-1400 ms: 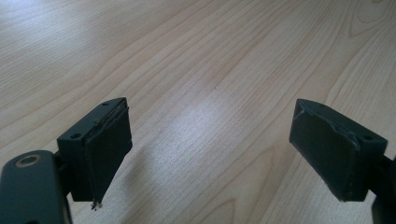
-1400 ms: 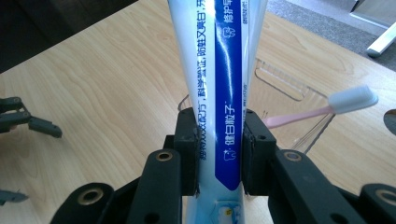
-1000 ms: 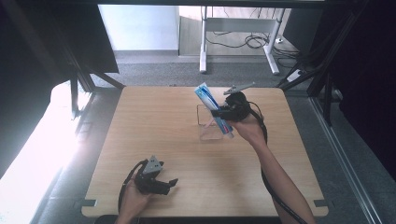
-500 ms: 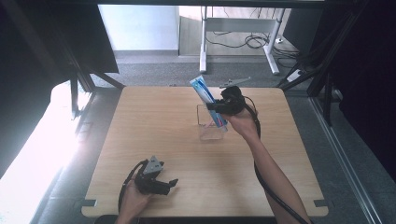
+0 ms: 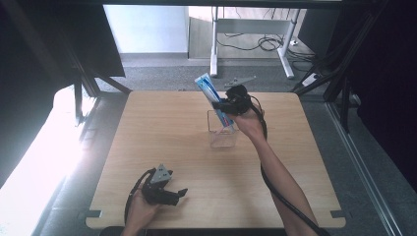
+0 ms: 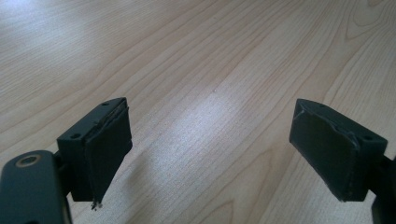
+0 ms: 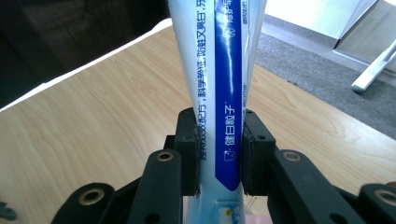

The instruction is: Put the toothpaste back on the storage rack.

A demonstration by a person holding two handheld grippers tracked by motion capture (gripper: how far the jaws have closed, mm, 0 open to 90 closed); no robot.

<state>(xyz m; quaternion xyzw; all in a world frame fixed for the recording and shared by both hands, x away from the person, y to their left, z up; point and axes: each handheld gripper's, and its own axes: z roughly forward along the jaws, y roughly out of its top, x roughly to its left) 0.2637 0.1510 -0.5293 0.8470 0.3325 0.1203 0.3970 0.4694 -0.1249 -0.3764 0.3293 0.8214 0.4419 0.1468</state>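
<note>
Right gripper (image 5: 227, 104) pinches our blue-white plastic toothpaste tube (image 5: 212, 96), tilted over clear square plastic container (image 5: 222, 137). Left gripper (image 5: 173, 194) rests on light wooden table (image 5: 162, 128), jaws spread, nothing between.

Right gripper (image 5: 227, 104) with toothpaste tube (image 5: 212, 97) clamped between jaws shifted left and slightly toward far edge of table (image 5: 147, 137) across last second. Tube's lower end, earlier right of clear container (image 5: 222, 132), now over container's opening, seemingly dipping inside. Tube stands steeper than before, top end leaning far-left past table's far edge. Forearm followed, angled more leftward.
</note>
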